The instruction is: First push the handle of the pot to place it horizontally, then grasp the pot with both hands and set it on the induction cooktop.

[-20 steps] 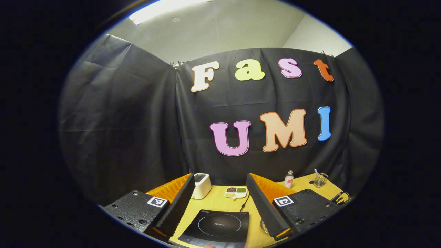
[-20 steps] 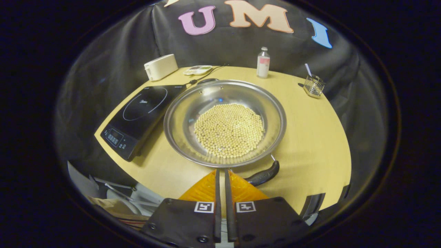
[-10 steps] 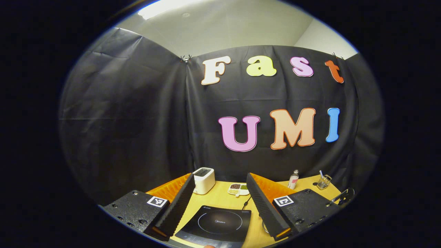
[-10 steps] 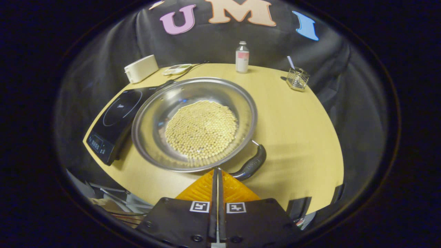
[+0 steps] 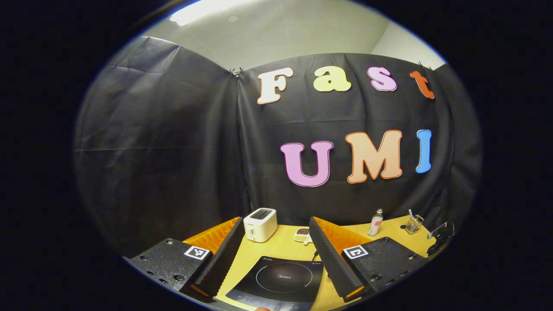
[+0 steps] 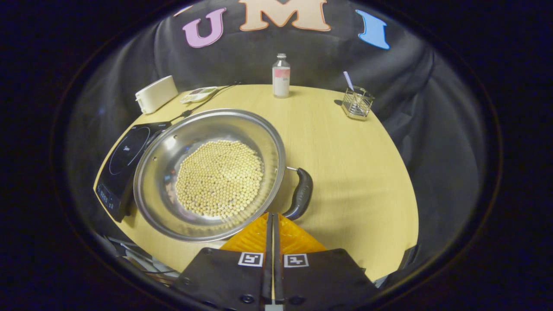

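In the right gripper view a wide steel pot (image 6: 155, 172) full of pale beans sits on the wooden table (image 6: 345, 172), its left rim overlapping the black induction cooktop (image 6: 123, 160). Its dark loop handle (image 6: 301, 194) curves down on the pot's right side. My right gripper (image 6: 272, 216) is shut with nothing between its fingers, its tip right at the handle's lower end by the pot rim. In the left gripper view my left gripper (image 5: 276, 235) stands open above the cooktop (image 5: 278, 280), holding nothing.
A white toaster (image 6: 155, 93), a small divided dish (image 6: 198, 94), a bottle (image 6: 281, 75) and a glass cup with a straw (image 6: 356, 103) stand along the far side of the table. The cooktop's cord (image 6: 203, 103) runs to the back. The toaster (image 5: 259, 224) also appears in the left gripper view.
The pot has turned: its handle swung from the near edge round to the pot's right side, with the right gripper following at its end. The left gripper view drifted slightly left.
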`<state>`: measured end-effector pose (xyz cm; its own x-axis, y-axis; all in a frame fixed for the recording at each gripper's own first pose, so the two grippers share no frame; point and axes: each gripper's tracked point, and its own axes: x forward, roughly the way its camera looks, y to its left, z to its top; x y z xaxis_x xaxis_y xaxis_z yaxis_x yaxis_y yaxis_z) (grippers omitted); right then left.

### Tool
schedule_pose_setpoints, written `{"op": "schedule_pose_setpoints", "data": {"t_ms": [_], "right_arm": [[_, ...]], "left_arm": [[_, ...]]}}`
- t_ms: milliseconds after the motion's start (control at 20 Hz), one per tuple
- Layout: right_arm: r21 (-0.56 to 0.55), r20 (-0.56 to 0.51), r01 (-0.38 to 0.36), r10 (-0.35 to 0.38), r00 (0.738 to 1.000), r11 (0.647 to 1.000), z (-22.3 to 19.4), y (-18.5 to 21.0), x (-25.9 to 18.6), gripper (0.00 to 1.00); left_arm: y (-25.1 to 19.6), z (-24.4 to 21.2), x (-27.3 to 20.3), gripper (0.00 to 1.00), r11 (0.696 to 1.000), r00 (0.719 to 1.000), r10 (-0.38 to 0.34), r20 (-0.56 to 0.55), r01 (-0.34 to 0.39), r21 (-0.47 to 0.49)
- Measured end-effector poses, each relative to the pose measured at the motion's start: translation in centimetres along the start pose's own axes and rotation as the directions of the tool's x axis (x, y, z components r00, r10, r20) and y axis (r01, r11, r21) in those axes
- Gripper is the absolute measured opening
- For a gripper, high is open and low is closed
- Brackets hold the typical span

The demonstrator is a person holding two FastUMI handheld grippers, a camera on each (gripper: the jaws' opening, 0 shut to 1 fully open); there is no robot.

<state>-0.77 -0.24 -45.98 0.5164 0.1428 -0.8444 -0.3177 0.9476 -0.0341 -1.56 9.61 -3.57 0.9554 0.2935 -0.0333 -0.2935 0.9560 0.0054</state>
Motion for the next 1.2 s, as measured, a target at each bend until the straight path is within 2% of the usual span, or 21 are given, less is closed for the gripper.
{"op": "schedule_pose_setpoints", "data": {"t_ms": [250, 300, 550, 600, 850, 900, 1050, 1100, 1200], "right_arm": [[0.020, 0.027, 0.004, -0.005, 1.000, 1.000, 0.2, -0.2, -0.7, 0.09], [0.027, 0.038, 0.006, -0.007, 0.999, 1.000, 0.2, -0.4, -1.1, 0.04], [0.056, 0.078, 0.019, -0.024, 0.997, 0.998, 0.9, -1.2, -2.3, 0.04], [0.061, 0.083, 0.022, -0.027, 0.996, 0.998, 0.9, -1.4, -2.5, 0.09], [0.110, 0.130, 0.033, -0.047, 0.990, 0.993, 2.3, -2.0, -3.8, 0.09], [0.124, 0.144, 0.031, -0.049, 0.988, 0.992, 2.9, -2.0, -4.0, 0.04], [0.153, 0.169, 0.032, -0.058, 0.984, 0.988, 3.9, -2.4, -4.2, 0.33], [0.159, 0.179, 0.034, -0.063, 0.982, 0.987, 4.4, -2.4, -4.4, 0.31], [0.177, 0.188, 0.030, -0.064, 0.980, 0.984, 4.9, -2.6, -4.3, 0.54]], "left_arm": [[-0.9, -1.2, 0.3, 0.96, 1.000, 1.000, -0.017, -0.026, 0.018, 0.011], [-1.1, -1.4, 0.4, 0.96, 1.000, 0.999, -0.023, -0.031, 0.024, 0.010], [-2.7, -2.3, 1.2, 0.97, 0.998, 0.997, -0.064, -0.050, 0.064, 0.009], [-3.0, -2.4, 1.4, 0.97, 0.997, 0.996, -0.071, -0.052, 0.071, 0.009], [-4.9, -4.1, 2.3, 0.97, 0.992, 0.988, -0.126, -0.090, 0.127, 0.007], [-5.4, -4.5, 2.6, 0.97, 0.990, 0.985, -0.139, -0.100, 0.140, 0.006], [-6.8, -6.6, 3.6, 0.97, 0.984, 0.973, -0.174, -0.153, 0.176, 0.005], [-7.4, -7.2, 4.0, 0.97, 0.982, 0.968, -0.187, -0.167, 0.190, 0.003], [-8.5, -8.5, 4.6, 0.96, 0.976, 0.956, -0.214, -0.202, 0.218, -0.002]]}}
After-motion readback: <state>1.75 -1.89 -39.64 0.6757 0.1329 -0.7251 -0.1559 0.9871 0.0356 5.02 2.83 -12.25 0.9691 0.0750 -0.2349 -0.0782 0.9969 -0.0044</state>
